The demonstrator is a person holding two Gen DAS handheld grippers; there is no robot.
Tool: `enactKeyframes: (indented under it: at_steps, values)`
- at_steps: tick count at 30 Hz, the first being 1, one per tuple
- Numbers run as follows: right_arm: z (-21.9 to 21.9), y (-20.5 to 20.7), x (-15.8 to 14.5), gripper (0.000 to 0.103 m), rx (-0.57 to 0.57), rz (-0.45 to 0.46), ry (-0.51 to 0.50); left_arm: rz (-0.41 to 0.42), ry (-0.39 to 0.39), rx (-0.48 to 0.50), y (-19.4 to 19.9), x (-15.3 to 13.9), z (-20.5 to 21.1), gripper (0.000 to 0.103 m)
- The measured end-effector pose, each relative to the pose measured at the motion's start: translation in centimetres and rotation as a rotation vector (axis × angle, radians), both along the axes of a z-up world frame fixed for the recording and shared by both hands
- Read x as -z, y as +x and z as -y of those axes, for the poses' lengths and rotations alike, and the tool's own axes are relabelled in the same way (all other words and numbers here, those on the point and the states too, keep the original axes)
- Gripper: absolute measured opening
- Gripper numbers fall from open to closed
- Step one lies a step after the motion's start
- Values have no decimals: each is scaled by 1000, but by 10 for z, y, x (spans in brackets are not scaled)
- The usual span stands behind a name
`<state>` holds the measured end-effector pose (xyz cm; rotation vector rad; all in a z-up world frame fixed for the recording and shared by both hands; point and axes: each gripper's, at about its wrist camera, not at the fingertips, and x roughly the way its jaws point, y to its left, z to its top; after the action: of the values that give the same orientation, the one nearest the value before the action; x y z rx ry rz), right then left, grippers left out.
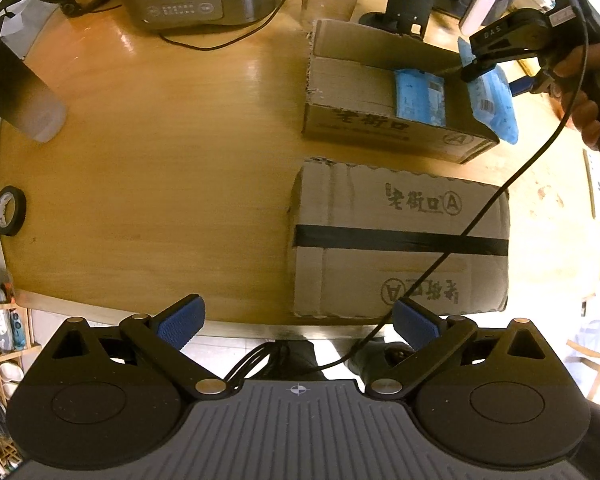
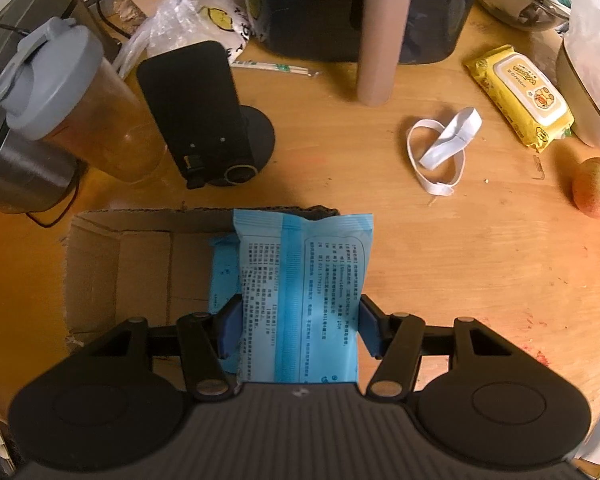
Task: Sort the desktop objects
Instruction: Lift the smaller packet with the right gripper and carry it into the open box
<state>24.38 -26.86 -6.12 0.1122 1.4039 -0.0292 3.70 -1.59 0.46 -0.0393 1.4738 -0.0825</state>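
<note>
Blue tissue pack [image 2: 300, 300], soft and slightly puffed, shows its printed back with a darker blue seam running lengthwise and rows of small text on either side; it sits clamped between the blue pads [image 2: 226, 330] of the right gripper [image 2: 300, 326], whose jaws are closed onto its two long edges. The pack juts straight ahead from the tool, its far end hanging over the right part of the open cardboard box [image 2: 116, 264]. A second blue pack [image 2: 220, 276] lies inside that box, just under and left of the held one. In the left wrist view the right gripper [image 1: 474, 66] reaches in from the upper right, tilted down toward the box [image 1: 380, 92], with the person's hand [image 1: 584, 100] wrapped around its handle and a black cable [image 1: 500, 196] trailing down from it. The left gripper [image 1: 300, 320] hovers at the near edge of the wooden table [image 1: 160, 160], its jaws spread wide with nothing between them. Just ahead and right of it lies a closed cardboard box [image 1: 400, 240] bound with black tape, and the open box stands beyond that. Farther ahead of the right gripper lie a white elastic band [image 2: 440, 148], a yellow wipes pack [image 2: 520, 96] and, far right, an apple [image 2: 596, 188].
</note>
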Motion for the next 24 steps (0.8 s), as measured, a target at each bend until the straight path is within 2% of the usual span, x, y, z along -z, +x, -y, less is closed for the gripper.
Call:
enactKeyframes:
  at_steps: [24]
  values:
    - [-47, 10, 5, 57, -20, 3, 4, -8, -3, -13, 3, 3, -34, 103]
